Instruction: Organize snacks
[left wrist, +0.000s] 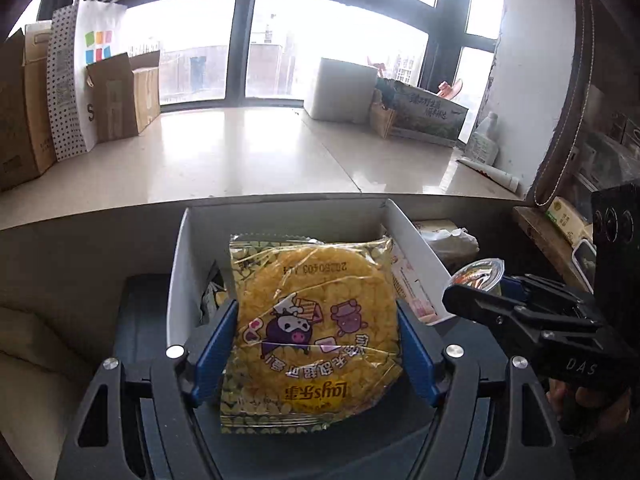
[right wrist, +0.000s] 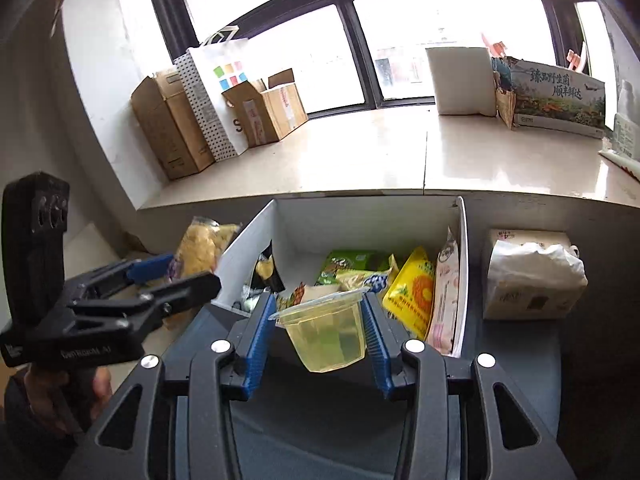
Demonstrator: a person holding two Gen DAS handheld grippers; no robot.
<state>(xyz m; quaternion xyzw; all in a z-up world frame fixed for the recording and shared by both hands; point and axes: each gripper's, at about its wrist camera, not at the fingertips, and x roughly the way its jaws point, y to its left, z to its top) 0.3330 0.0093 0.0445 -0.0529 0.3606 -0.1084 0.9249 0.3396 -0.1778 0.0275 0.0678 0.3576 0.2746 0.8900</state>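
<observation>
- Nearest, the left gripper (left wrist: pixel 316 344) is clamped on a yellow crisp packet (left wrist: pixel 312 336), its blue pads (left wrist: pixel 216 344) pressing the packet's two sides; the packet is held up in front of the white box (left wrist: pixel 178 264), print upside down to the camera.
- Likewise the right gripper (right wrist: pixel 320 332) is clamped on a clear jelly cup (right wrist: pixel 326 334) of pale yellow jelly, foil lid on top, held just in front of the same box (right wrist: pixel 462 264).
- Just behind the cup, the box holds a green packet (right wrist: pixel 348 266), a yellow packet (right wrist: pixel 412 296) and a pink-and-white packet (right wrist: pixel 444 300) leaning on its right wall.
- Off to the left in the right view, the left gripper (right wrist: pixel 176 276) shows with its packet (right wrist: pixel 200 248), a hand (right wrist: pixel 60 400) on the grip below.
- Off to the right in the left view, the right gripper (left wrist: pixel 476 300) carries the cup (left wrist: pixel 480 274).
- Right of the box sits a tissue pack (right wrist: pixel 532 276), apart from it.
- Behind the box runs a pale sill (left wrist: pixel 248 152).
- Farther back on the sill, cardboard boxes (left wrist: pixel 124 96) and a dotted paper bag (left wrist: pixel 66 88) stand left; a white block (left wrist: pixel 340 88) and a printed carton (left wrist: pixel 432 116) stand right.
- Farthest, a dark-framed window (left wrist: pixel 244 40).
</observation>
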